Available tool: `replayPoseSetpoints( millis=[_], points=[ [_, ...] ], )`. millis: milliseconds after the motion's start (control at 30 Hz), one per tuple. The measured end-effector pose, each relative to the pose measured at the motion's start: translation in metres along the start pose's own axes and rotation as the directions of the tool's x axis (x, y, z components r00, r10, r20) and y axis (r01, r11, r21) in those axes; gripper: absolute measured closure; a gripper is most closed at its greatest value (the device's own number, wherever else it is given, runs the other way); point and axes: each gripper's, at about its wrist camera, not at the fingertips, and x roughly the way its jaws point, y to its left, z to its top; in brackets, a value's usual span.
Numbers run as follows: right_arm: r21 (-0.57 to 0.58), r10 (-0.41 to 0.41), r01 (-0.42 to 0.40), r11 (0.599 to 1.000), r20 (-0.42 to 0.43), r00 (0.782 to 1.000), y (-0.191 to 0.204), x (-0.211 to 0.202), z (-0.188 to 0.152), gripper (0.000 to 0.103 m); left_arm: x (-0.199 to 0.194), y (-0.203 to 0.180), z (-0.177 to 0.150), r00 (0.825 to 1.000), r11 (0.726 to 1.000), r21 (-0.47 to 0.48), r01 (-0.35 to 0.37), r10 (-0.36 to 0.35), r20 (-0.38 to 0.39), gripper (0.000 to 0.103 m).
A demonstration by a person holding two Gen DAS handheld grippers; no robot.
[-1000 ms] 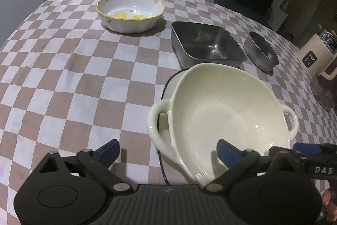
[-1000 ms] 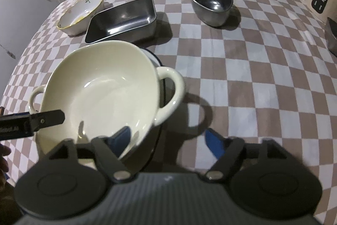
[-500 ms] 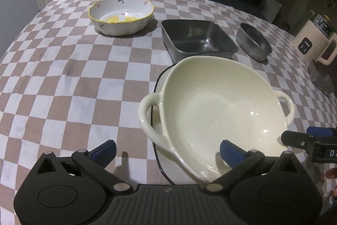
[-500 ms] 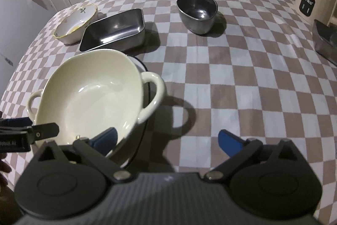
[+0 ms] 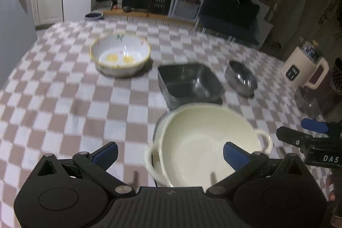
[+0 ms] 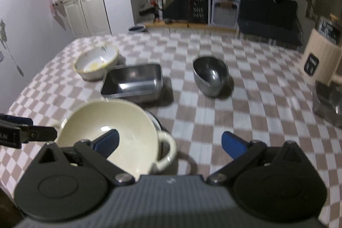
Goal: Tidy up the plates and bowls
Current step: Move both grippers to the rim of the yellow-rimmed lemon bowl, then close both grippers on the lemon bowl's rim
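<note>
A cream two-handled bowl rests on a dark-rimmed plate near the table's front. My left gripper hangs open above the bowl's left handle, touching nothing. My right gripper is open too, above the bowl's right handle, with nothing between its pads. One of the right gripper's fingers shows at the right of the left wrist view. Further back stand a floral bowl, a square steel tray and a round steel bowl.
The checked tablecloth covers the whole table. A cream kettle-like appliance stands at the right edge, with a steel container in front of it. Kitchen cupboards and shelves lie beyond the far edge.
Both grippers have risen and tipped upward away from the cream bowl, which stays on the plate. The right gripper's jaws have widened and come clear of the bowl's rim.
</note>
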Motion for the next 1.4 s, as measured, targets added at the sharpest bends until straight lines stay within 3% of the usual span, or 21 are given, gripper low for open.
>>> replayPoseSetpoints(
  millis=[167, 467, 700, 867, 1033, 1233, 1400],
  points=[
    [0.01, 0.029, -0.03, 1.0, 0.067, 0.997, 0.003, 0.004, 0.03, 0.001, 0.0, 0.017, 0.035, 0.997, 0.998, 0.017, -0.061, 0.06, 0.055, 0.0],
    [-0.067, 0.125, -0.119, 0.991, 0.092, 0.988, 0.024, 0.034, 0.11, 0.003, 0.022, 0.066, 0.078, 0.977, 0.985, -0.095, -0.147, 0.159, 0.142, 0.0],
    [0.001, 0.24, -0.24, 0.971, 0.015, 0.971, 0.05, 0.105, 0.166, 0.023, 0.06, 0.104, 0.102, 0.964, 0.962, -0.202, -0.186, 0.218, 0.152, 0.003],
    [0.022, 0.284, -0.283, 0.959, -0.043, 0.958, 0.075, 0.164, 0.188, 0.044, 0.092, 0.128, 0.115, 0.971, 0.951, -0.28, -0.13, 0.179, 0.158, 0.022],
    [0.025, 0.259, -0.258, 0.966, -0.114, 0.959, 0.095, 0.222, 0.198, 0.052, 0.116, 0.146, 0.123, 0.98, 0.924, -0.371, -0.094, 0.152, 0.131, 0.039],
    [0.029, 0.277, -0.276, 0.961, -0.167, 0.946, 0.112, 0.269, 0.195, 0.053, 0.144, 0.152, 0.127, 0.983, 0.92, -0.375, -0.11, 0.156, 0.093, 0.041],
    [0.032, 0.287, -0.287, 0.957, -0.205, 0.936, 0.117, 0.294, 0.193, 0.073, 0.166, 0.161, 0.123, 0.987, 0.907, -0.401, -0.128, 0.157, 0.042, 0.048]
  ],
)
